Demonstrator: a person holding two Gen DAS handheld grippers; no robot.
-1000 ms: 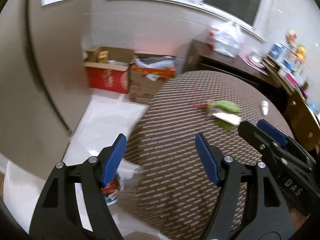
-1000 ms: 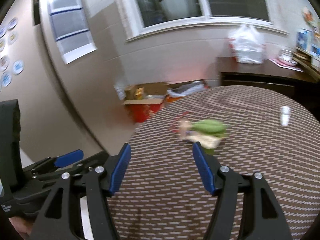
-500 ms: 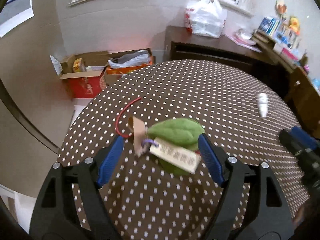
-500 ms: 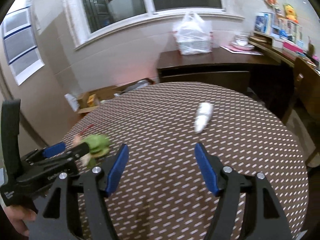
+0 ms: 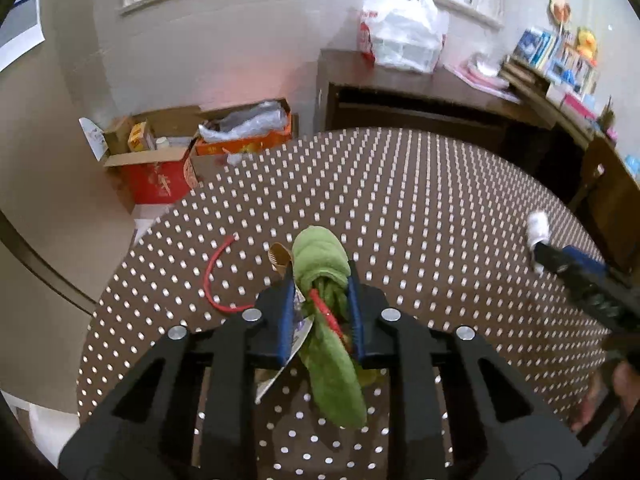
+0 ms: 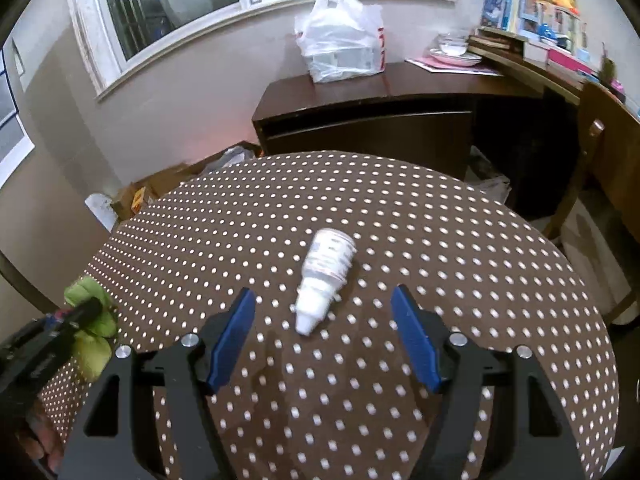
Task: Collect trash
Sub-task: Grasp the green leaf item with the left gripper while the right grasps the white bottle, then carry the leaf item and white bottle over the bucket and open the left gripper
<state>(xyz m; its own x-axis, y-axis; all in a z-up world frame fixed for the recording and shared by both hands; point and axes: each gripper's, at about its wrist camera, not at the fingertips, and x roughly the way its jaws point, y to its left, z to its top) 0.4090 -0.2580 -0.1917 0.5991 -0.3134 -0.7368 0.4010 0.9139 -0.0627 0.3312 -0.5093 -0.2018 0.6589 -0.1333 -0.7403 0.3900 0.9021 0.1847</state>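
My left gripper (image 5: 319,286) is shut on a green leaf-shaped piece of trash (image 5: 320,250) with a paper tag (image 5: 298,326) and a red string (image 5: 212,276), just above the round polka-dot table (image 5: 440,216). My right gripper (image 6: 324,310) is open, with a small white bottle (image 6: 326,274) lying on its side between its fingers, tip toward me. The bottle also shows in the left wrist view (image 5: 537,230), just past the right gripper's fingers. The green trash and the left gripper show at the left in the right wrist view (image 6: 90,320).
Open cardboard boxes (image 5: 160,164) with clutter stand on the floor beyond the table's left edge. A dark wooden desk (image 6: 380,112) with a white plastic bag (image 6: 340,46) stands behind the table. A wooden chair (image 6: 596,160) is at the right.
My left gripper has closed on the green trash and the tag. My right gripper has moved forward so the white bottle now lies between its open fingers.
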